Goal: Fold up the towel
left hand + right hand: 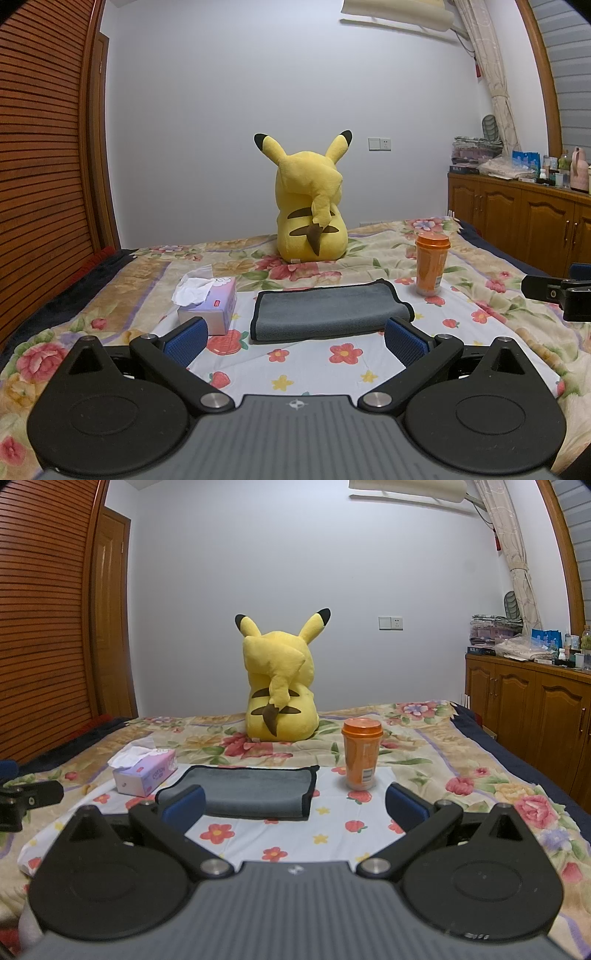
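Observation:
A grey towel with a black hem (325, 310) lies folded flat on the white flowered cloth on the bed; it also shows in the right wrist view (255, 790). My left gripper (295, 339) is open and empty, held just in front of the towel's near edge. My right gripper (295, 808) is open and empty, in front of the towel's right end; its left finger hides the towel's near left corner. The right gripper's body shows at the right edge of the left wrist view (561, 291).
A tissue box (210, 302) stands left of the towel. An orange lidded cup (430, 264) stands upright right of it. A yellow plush toy (310, 206) sits behind on the flowered bedspread (498, 295). A wooden cabinet (524, 218) is at the right, a slatted wardrobe (40, 147) at the left.

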`<state>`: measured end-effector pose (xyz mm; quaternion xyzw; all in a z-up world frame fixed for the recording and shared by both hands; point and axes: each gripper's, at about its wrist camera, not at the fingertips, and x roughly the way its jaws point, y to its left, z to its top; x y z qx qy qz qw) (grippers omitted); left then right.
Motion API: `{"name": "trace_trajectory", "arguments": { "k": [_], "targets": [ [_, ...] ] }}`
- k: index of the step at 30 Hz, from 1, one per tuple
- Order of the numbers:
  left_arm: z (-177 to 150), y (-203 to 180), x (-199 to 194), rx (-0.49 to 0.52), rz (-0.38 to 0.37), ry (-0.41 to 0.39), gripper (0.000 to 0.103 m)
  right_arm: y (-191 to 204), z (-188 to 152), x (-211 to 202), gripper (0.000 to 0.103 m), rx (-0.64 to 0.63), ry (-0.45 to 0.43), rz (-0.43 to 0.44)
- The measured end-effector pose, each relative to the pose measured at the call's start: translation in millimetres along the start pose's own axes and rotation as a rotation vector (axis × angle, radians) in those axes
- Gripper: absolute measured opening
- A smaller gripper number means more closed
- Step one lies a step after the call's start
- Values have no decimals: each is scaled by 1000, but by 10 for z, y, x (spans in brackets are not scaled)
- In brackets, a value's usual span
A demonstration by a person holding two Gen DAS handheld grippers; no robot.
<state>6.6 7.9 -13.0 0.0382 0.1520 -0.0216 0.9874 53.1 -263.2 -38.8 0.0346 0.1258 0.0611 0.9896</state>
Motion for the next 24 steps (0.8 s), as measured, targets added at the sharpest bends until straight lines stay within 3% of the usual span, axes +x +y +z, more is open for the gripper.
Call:
{"name": "trace_trajectory", "arguments": {
  "k": [24],
  "targets": [
    [-4, -1, -1, 3, 1, 0, 103, 6, -2, -1, 103, 0, 0, 0]
  ]
}}
